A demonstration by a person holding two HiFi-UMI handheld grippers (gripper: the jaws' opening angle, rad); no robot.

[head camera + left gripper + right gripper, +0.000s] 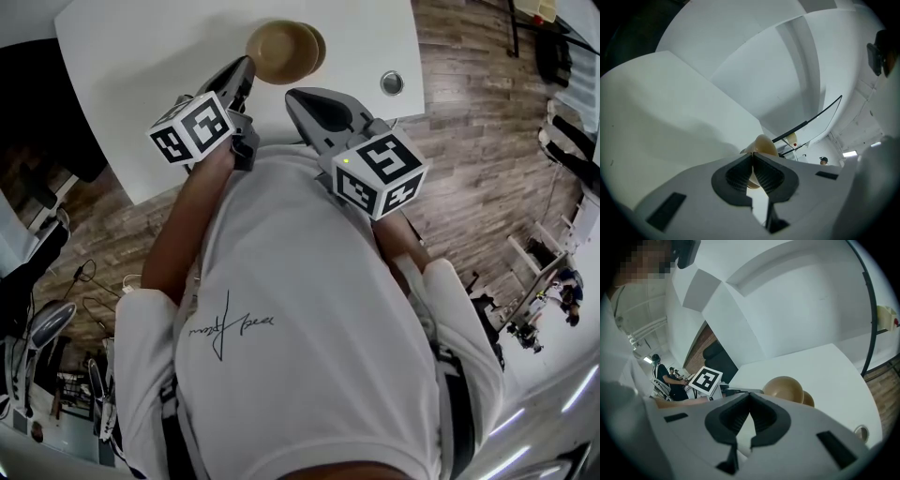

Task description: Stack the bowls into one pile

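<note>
Two tan bowls sit on the white table (141, 75) at its far middle. The larger bowl (281, 49) overlaps a second bowl (320, 41) that peeks out on its right. My left gripper (247, 66) is shut, its tips just beside the larger bowl's left edge; I see nothing between its pads. In the left gripper view the jaws (752, 154) are closed, with the bowl (765, 144) right behind the tips. My right gripper (292, 94) is shut and empty, a little short of the bowls. From the right gripper (750, 394) both bowls (783, 386) (807, 400) show ahead.
A round metal grommet (392, 82) is set in the table at the right of the bowls. The table's near edge runs under both grippers. Wooden floor (469, 141) lies to the right, and a dark chair (37, 103) stands at the left.
</note>
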